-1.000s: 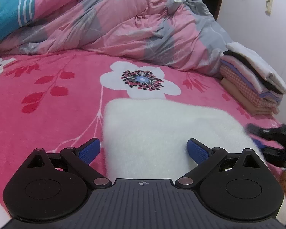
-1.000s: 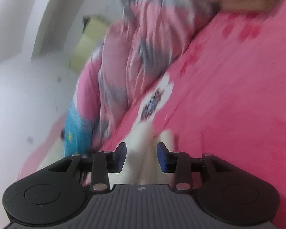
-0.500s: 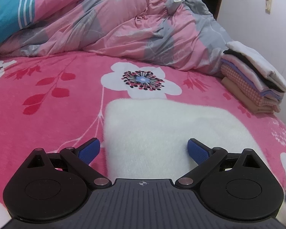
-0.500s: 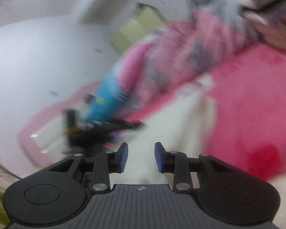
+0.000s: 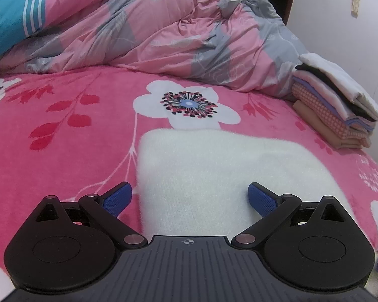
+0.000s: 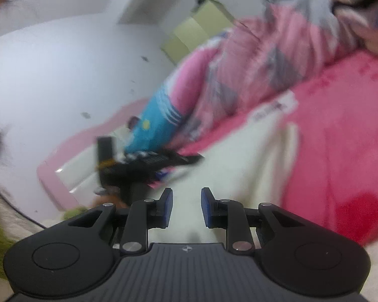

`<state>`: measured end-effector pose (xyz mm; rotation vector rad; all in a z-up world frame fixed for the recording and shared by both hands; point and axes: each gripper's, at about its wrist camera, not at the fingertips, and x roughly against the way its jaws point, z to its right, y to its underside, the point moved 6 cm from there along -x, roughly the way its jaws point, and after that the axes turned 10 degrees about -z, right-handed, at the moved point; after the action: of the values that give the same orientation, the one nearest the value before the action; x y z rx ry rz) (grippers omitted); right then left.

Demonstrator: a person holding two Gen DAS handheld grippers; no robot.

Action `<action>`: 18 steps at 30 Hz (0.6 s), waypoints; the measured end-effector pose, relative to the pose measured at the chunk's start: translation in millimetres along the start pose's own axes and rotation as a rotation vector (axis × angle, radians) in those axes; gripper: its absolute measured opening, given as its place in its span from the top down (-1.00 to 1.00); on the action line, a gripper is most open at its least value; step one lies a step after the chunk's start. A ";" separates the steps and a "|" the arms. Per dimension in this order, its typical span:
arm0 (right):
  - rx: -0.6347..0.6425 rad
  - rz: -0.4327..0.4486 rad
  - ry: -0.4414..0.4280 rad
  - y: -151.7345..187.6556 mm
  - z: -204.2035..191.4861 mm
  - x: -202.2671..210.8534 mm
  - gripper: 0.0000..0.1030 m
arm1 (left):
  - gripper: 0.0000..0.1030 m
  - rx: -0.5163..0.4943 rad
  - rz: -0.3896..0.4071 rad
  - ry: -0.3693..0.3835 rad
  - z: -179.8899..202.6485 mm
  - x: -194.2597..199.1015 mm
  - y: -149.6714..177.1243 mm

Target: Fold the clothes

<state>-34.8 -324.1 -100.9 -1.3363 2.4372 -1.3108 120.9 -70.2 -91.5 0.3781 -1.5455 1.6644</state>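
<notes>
A fluffy white garment [image 5: 214,173] lies folded into a flat, soft-edged rectangle on the pink floral bedspread [image 5: 63,130], its pile fuzzy and unmarked, with a rounded far-left corner just below the big white flower print [image 5: 186,105]. In the left wrist view its long axis runs left to right across the bed, the near edge hidden under the tool body. The left gripper [image 5: 190,197] hovers over that near edge with its blue-padded fingers spread wide — one pad off the garment's left side, the other above its right part — and nothing sits between them. The right wrist view is blurred; there the right gripper [image 6: 186,207] shows its fingers parted by a narrow gap with white cloth [image 6: 239,166] beyond, and no pinch is visible. At the bed's far right corner stands a stack of folded clothes [image 5: 335,105] — tan at the bottom, checked, lilac, black, white on top. A crumpled pink-and-grey quilt [image 5: 163,32] fills the back.
</notes>
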 end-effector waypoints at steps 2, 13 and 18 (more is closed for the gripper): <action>-0.038 -0.024 0.033 4.2 12.1 -3.9 0.84 | -0.94 0.001 -0.002 0.003 0.1 -0.1 0.4; 0.012 0.001 0.027 5.0 -1.4 -0.6 0.85 | -0.94 0.005 -0.003 0.007 0.1 -0.7 0.0; -0.105 0.066 0.131 9.3 20.9 20.7 0.89 | -0.93 -0.004 -0.006 0.007 -0.3 1.8 -0.7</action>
<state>-45.0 -350.0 -114.2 -1.2156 2.6469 -1.3115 120.4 -69.3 -89.9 0.3739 -1.5409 1.6560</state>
